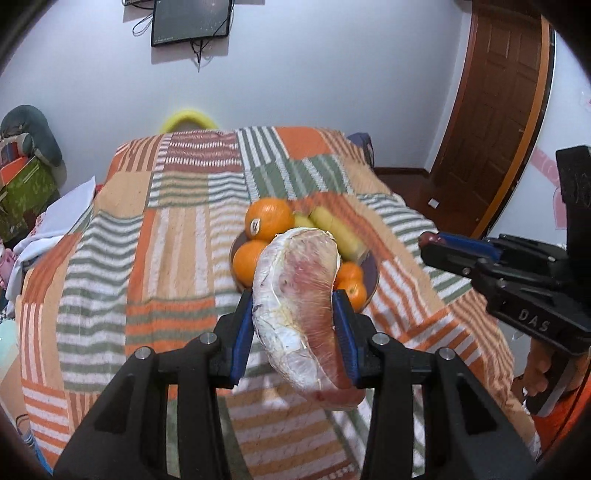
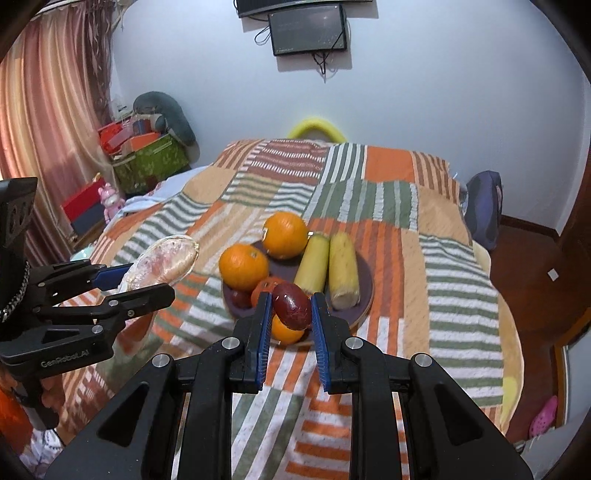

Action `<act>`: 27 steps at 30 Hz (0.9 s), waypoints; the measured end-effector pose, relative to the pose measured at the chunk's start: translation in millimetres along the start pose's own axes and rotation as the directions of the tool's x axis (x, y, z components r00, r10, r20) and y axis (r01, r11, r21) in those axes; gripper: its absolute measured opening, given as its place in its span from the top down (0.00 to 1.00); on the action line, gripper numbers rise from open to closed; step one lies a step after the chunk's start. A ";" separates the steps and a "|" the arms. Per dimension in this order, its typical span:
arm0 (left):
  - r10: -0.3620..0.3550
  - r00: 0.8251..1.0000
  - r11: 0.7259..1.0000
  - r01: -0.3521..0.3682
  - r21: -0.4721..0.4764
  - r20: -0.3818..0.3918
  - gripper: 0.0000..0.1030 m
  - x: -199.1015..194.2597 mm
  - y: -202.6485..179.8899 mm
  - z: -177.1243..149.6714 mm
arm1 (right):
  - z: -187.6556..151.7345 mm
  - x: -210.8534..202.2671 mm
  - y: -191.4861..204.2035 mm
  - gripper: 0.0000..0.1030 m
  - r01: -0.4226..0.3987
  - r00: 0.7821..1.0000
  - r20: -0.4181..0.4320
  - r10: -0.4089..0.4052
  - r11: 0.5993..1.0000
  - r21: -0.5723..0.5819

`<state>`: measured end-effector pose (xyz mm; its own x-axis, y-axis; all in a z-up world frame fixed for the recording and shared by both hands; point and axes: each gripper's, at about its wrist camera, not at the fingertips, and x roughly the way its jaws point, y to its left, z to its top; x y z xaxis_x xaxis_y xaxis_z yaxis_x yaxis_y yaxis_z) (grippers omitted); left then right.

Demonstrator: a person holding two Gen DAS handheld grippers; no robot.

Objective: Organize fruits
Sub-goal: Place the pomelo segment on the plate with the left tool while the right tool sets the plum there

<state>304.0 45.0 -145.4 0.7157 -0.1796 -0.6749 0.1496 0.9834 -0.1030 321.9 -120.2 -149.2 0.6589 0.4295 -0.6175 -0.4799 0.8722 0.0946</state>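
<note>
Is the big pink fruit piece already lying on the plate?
No, the left gripper holds the pink fruit piece up in the air, short of the plate.

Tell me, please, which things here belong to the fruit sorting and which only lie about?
Belong to the job:
- pomelo piece in the left tongs
- dark red fruit in the right tongs
- plate with oranges and corn cobs

Only lying about:
- green box
- pink toy
- wall screen

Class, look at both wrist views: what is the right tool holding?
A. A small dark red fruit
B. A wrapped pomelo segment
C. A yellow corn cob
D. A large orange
A: the right tool is shut on a small dark red fruit, above the plate.
</note>
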 end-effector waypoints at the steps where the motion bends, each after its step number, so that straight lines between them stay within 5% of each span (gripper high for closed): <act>1: -0.001 1.000 1.000 0.001 0.001 0.005 0.60 1.3 -0.7 3.1 | 0.9 0.3 -1.0 0.81 0.001 1.000 0.004 -0.001 1.000 0.000; 16: -0.019 1.000 1.000 0.019 -0.001 0.013 0.60 50.0 -2.1 41.6 | 19.3 34.3 -16.3 0.81 0.004 1.000 0.021 -0.004 1.000 0.003; 27: -0.011 0.998 1.000 0.010 -0.024 -0.057 0.60 101.8 8.4 44.9 | 14.5 85.3 -26.1 0.81 0.018 0.998 -0.063 -0.018 1.000 -0.003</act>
<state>408.8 33.7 -182.2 0.6741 -0.1886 -0.7141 0.1398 0.9819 -0.1274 399.0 -103.0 -193.0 0.6294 0.3979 -0.6675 -0.4694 0.8792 0.0814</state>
